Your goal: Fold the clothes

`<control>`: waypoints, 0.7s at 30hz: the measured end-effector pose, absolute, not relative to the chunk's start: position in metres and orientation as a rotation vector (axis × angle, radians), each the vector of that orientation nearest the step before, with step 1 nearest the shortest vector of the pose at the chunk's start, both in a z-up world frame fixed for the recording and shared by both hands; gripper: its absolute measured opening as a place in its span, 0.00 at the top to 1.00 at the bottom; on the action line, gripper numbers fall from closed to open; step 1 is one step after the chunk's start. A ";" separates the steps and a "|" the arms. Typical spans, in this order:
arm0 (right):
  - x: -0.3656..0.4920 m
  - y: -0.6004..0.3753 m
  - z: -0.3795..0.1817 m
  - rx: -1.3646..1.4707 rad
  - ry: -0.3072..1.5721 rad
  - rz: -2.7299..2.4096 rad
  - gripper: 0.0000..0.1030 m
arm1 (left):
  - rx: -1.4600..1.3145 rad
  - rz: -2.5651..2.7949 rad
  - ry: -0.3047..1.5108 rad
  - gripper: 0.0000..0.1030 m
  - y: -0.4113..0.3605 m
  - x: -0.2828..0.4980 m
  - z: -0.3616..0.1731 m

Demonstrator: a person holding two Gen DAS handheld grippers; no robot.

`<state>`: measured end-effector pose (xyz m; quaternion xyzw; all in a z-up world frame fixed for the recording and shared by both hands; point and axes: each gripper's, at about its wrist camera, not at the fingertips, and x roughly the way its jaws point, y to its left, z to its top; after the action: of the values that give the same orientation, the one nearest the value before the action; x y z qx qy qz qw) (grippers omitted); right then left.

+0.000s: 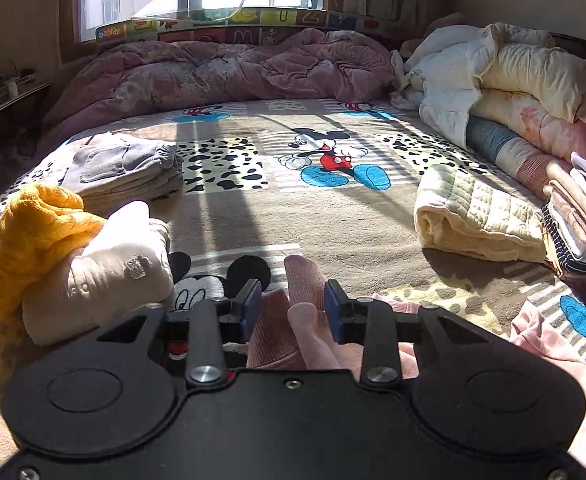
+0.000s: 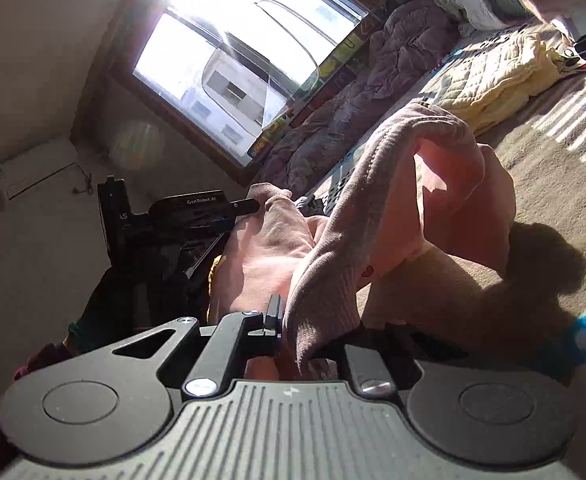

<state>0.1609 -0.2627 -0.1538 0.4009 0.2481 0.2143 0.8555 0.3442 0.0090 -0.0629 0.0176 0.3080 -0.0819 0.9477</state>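
A pink garment (image 2: pixel 433 184) hangs lifted above the Mickey Mouse bedsheet (image 1: pixel 333 216), stretched between both grippers. My left gripper (image 1: pixel 293 308) has its blue pads closed against a bunched ribbed fold of the garment (image 1: pixel 305 280) that pokes up between them. More pink cloth trails to the lower right. In the right wrist view my right gripper (image 2: pixel 309 332) is shut on the garment's ribbed hem, and its right finger is hidden under the fabric. The left gripper shows there at the left, its tip at the cloth's other end.
A yellow garment (image 1: pixel 25 240) and a cream one (image 1: pixel 105 272) lie bunched at the left. Behind them sits a folded grey pile (image 1: pixel 125 168). A folded quilted blanket (image 1: pixel 473 216) and a clothes stack (image 1: pixel 581 216) lie to the right. A purple duvet (image 1: pixel 221 68) and heaped bedding (image 1: pixel 513 80) line the far side.
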 end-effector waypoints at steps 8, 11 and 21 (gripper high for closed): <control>0.124 -0.284 -0.198 0.903 0.610 0.369 0.45 | -0.163 -0.157 0.730 0.51 0.036 0.238 -0.116; 0.121 -0.304 -0.187 0.898 0.533 0.276 0.41 | -0.303 -0.199 0.773 0.46 0.039 0.200 -0.130; 0.172 -0.340 -0.212 0.893 0.580 0.139 0.34 | -0.544 -0.225 0.881 0.44 0.016 0.143 -0.171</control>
<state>0.1716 -0.3396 -0.2115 0.4253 0.2761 0.0662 0.8594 0.1432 0.0157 -0.1708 -0.2597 0.4201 -0.1071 0.8629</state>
